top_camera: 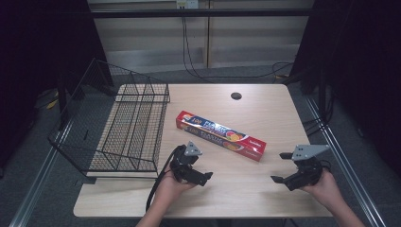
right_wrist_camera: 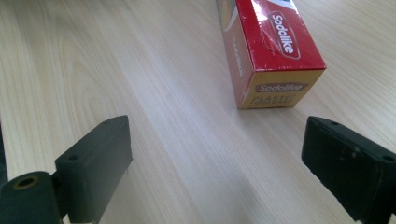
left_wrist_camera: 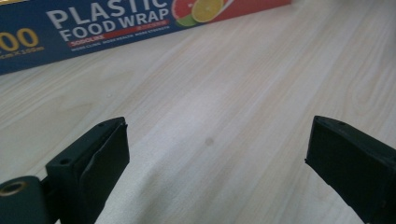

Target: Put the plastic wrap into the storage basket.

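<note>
One wire basket [top_camera: 118, 127] in high view, wrap box [right_wrist_camera: 271, 51] end nearer

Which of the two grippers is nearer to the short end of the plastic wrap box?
The right gripper. Its view looks straight at the yellow end flap of the plastic wrap box, while the left gripper faces the box's long blue side.
</note>
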`<action>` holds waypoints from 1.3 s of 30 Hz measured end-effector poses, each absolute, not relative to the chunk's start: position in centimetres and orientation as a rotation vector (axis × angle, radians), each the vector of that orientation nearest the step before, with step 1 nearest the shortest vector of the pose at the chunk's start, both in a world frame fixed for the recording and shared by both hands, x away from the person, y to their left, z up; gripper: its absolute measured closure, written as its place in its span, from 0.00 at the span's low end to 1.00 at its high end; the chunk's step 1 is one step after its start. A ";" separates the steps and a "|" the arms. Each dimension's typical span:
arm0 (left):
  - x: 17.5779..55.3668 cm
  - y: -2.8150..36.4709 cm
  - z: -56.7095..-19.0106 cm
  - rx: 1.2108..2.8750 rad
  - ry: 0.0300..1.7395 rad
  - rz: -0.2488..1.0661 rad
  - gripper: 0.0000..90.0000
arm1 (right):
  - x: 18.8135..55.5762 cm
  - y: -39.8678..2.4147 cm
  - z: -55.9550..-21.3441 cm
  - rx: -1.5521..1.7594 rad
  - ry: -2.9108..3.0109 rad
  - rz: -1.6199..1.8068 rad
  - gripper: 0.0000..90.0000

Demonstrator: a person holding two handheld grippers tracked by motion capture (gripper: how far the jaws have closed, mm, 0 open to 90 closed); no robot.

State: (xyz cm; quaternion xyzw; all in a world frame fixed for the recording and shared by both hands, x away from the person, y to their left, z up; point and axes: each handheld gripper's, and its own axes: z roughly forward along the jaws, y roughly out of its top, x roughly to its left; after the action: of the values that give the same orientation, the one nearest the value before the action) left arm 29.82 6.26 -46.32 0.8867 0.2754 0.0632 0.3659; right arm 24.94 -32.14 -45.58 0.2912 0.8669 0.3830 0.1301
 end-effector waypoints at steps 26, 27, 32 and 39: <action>33.5 4.4 -42.3 2.339 0.614 0.091 0.04 | 24.7 -32.7 -45.9 0.818 2.549 1.093 0.09; 33.5 4.4 -42.3 2.339 0.614 0.091 0.04 | 24.7 -32.7 -45.9 0.818 2.549 1.093 0.09; 34.7 3.5 -41.9 2.377 0.571 0.100 0.05 | 24.2 -33.0 -46.1 0.829 2.558 1.081 0.10; 35.4 2.7 -41.5 2.408 0.556 0.112 0.05 | 24.1 -32.9 -46.0 0.821 2.550 1.081 0.10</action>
State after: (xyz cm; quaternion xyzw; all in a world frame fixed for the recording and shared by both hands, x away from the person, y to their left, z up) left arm 35.45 2.73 -41.53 0.9197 0.2122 0.0429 0.3277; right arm 24.07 -32.90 -46.05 0.2821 0.8756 0.3712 0.1263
